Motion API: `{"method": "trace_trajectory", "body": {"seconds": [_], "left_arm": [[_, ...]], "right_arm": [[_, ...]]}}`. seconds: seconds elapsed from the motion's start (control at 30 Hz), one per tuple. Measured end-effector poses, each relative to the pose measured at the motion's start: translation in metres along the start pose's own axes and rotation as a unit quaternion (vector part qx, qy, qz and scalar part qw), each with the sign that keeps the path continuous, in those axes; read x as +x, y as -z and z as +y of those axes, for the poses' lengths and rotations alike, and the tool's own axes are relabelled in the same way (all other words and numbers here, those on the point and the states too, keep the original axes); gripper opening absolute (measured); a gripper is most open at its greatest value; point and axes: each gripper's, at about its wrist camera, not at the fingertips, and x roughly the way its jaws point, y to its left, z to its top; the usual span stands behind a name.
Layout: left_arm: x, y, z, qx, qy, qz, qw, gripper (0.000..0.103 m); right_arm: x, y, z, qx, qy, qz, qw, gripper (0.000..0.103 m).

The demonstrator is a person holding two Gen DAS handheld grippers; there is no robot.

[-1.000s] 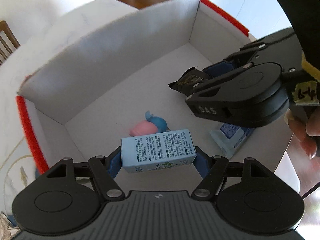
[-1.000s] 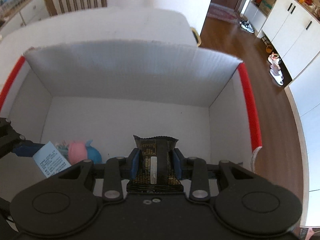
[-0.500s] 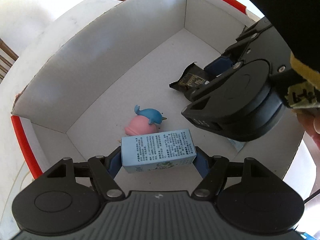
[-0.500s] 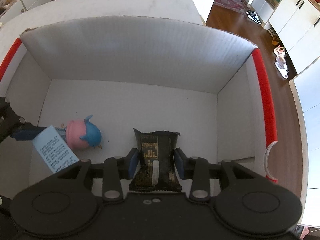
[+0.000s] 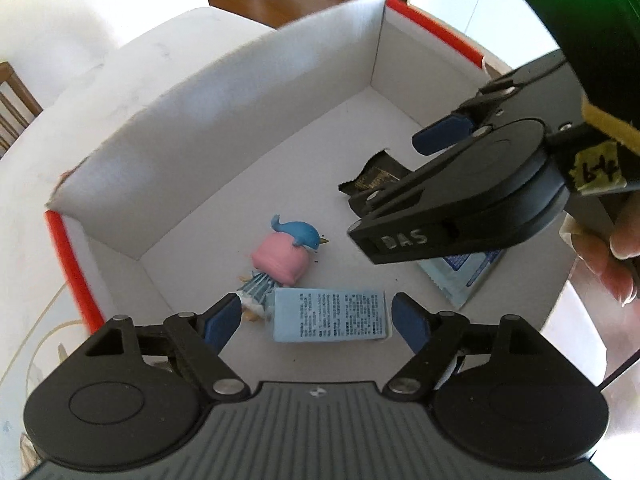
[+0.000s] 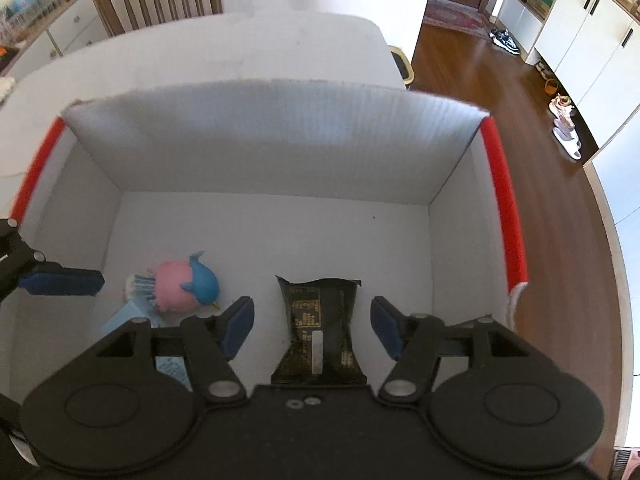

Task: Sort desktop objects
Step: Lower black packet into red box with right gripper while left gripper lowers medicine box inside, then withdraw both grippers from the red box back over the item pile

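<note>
Inside the white cardboard box (image 6: 256, 148) with red edging, on its floor: a small pale-blue carton (image 5: 330, 315), a dark foil snack packet (image 6: 319, 332), a pink-and-blue toy figure (image 5: 289, 251) and a flat blue-and-white sachet (image 5: 460, 280). Probably light, all of them. Carton stiff-sided but crushable, best taken across its short ends with modest pressure. Packet soft and slick, crinkly, likely to slide unless pinched across its narrow waist. Left hand-held gripper (image 5: 320, 318) spread wide, blue pads flanking the carton's two ends with a clear gap on each side, touching nothing. Right hand-held gripper (image 6: 312, 322) likewise wide apart, packet lying flat between the pads and clear of both, near end tucked under the tool's body. Toy just beyond the carton, touching or nearly so; sachet off to the right, partly hidden under the right tool. Both items apparently released into the box.
</note>
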Motion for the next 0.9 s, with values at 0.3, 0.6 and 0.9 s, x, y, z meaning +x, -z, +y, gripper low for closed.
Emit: {"method": "trace_trajectory", "body": {"seconds": [0.3,0.6,0.9], "left_arm": [[-0.038,0.011,0.006,-0.022,0.016,-0.054,0.9982,0.082],[-0.077,0.040,-0.003,-0.031,0.039,-0.112,0.9925,0.082],[-0.110,0.074,0.009,-0.047,0.035,-0.150,0.9870,0.082]], "right_arm": [[-0.040,0.011,0.000,0.010,-0.029,-0.033,0.999,0.065],[-0.085,0.025,-0.002,0.016,-0.038,-0.082,0.996,0.065],[-0.116,0.043,0.015,0.003,-0.038,-0.122,0.992,0.066]]}}
